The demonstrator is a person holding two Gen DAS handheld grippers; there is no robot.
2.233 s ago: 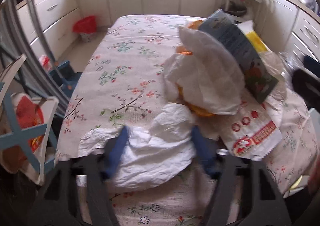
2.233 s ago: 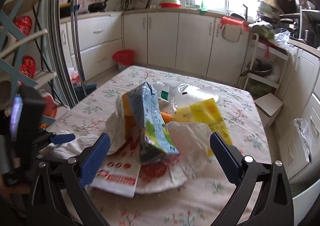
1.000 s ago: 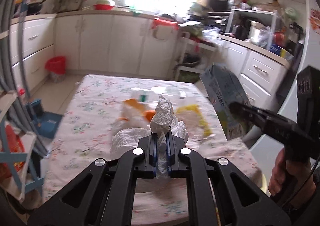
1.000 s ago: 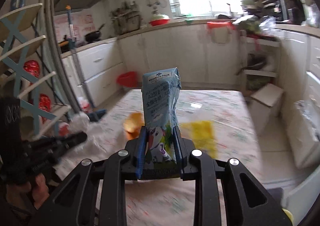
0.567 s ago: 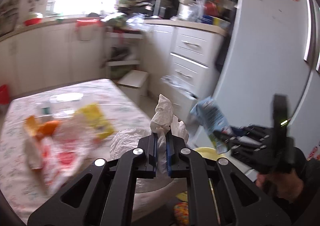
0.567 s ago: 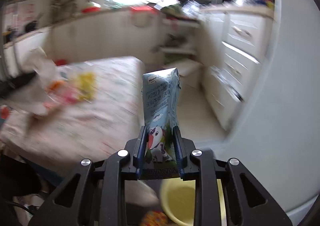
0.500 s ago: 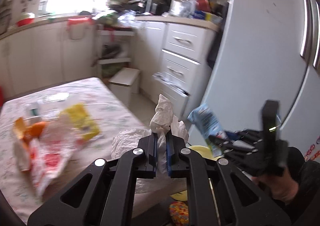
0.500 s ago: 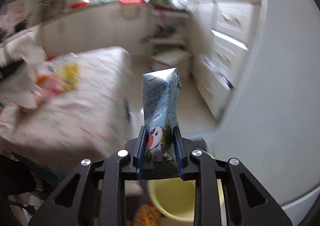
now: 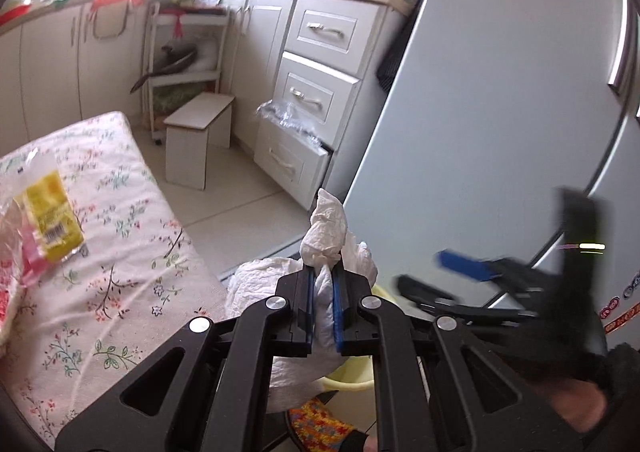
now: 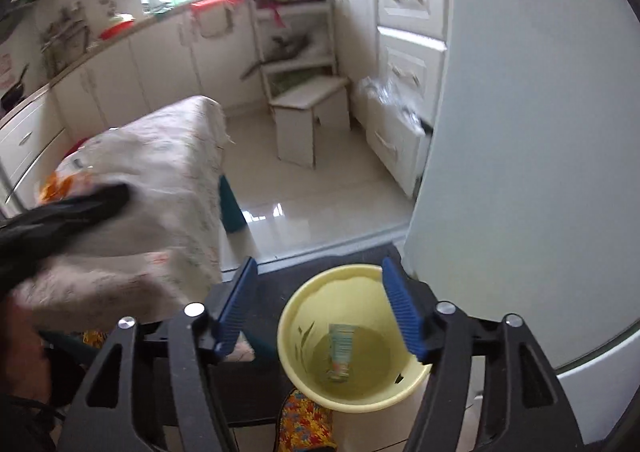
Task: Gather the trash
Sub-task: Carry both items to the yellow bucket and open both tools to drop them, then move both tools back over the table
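Right wrist view: right gripper (image 10: 320, 308) is opening with nothing between its jaws, above the yellow bin (image 10: 304, 364), where the carton (image 10: 341, 352) lies. Left gripper (image 9: 322, 306) pinches crumpled white paper (image 9: 326, 228); best bring it squarely over the bin before releasing. Floral-clothed table (image 9: 120, 252) and tiled floor (image 10: 304, 204) lie beyond.
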